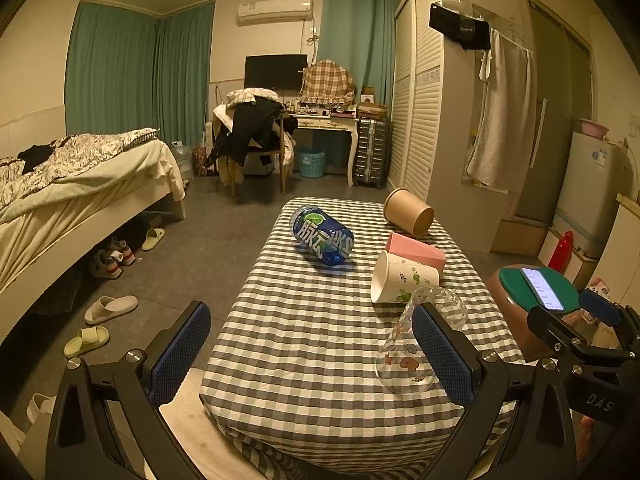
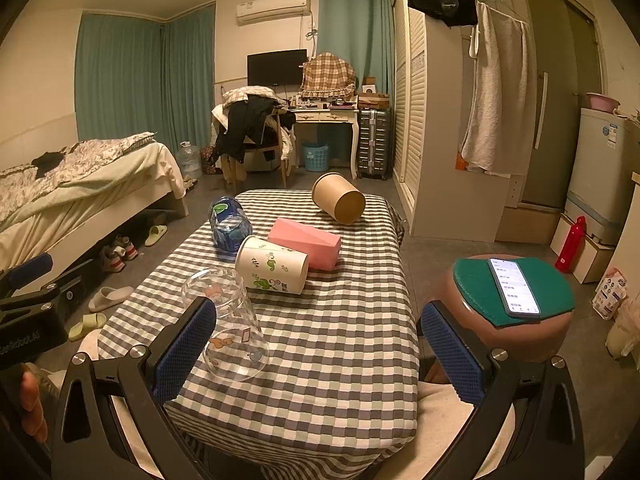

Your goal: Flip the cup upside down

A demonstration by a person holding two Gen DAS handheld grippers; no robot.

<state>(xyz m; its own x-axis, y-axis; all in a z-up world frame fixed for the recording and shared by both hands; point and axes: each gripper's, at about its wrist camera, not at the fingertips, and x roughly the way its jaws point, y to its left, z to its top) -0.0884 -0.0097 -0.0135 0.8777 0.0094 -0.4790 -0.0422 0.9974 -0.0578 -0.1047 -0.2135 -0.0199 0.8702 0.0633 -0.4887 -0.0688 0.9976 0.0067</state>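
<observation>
Phone text perhaps too small.

Both your wrist cams sit low at the near end of the checkered table, looking fwd along it toward the desk at the far wall. Left cam's off to the table's left, right cam further right & slightly nearer. Both catch the tabletop, bed and wardrobe.

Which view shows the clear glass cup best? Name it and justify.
The right wrist view: the clear glass cup shows nearly whole, mouth down on the checked cloth, only its lower left edge behind a finger pad. In the left wrist view the cup is cut across by the left gripper's right finger.
</observation>
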